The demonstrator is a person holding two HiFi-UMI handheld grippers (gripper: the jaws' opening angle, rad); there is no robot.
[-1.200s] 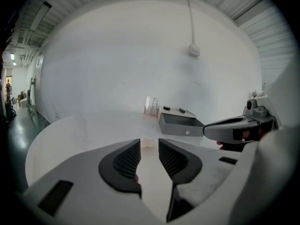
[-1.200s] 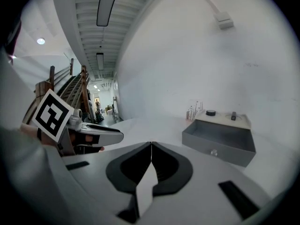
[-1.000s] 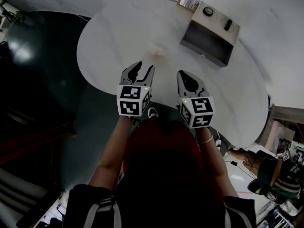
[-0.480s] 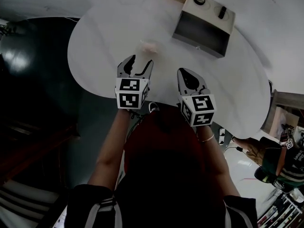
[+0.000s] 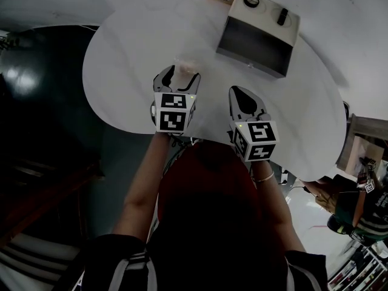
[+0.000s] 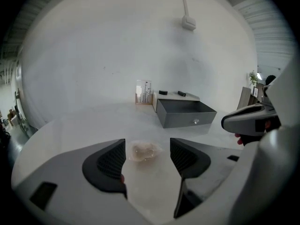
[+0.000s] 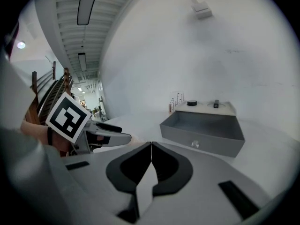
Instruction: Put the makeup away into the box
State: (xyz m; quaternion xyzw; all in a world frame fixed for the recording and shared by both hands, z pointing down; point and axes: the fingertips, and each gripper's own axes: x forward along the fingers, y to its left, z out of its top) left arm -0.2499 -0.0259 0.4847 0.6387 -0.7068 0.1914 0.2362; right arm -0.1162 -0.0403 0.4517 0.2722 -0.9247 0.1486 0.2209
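We find the left gripper (image 5: 182,76) opening, the translucent packet (image 6: 143,151) just beyond its jaws, and the right gripper (image 7: 151,146) closed and empty; a shallow bite could flick the packet away.

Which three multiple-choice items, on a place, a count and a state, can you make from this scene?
1. Where does the pale translucent lump lie?
A. on the floor
B. on the table
C. on a chair
2. How many black things lie on top of the grey box?
A. two
B. five
C. none
3. The right gripper's jaws are:
A. wide apart
B. together
C. on a brush

B: it rests ahead of the left gripper, whose opening jaws are off it.
A: only two show there.
B: the pads meet, with nothing between them.
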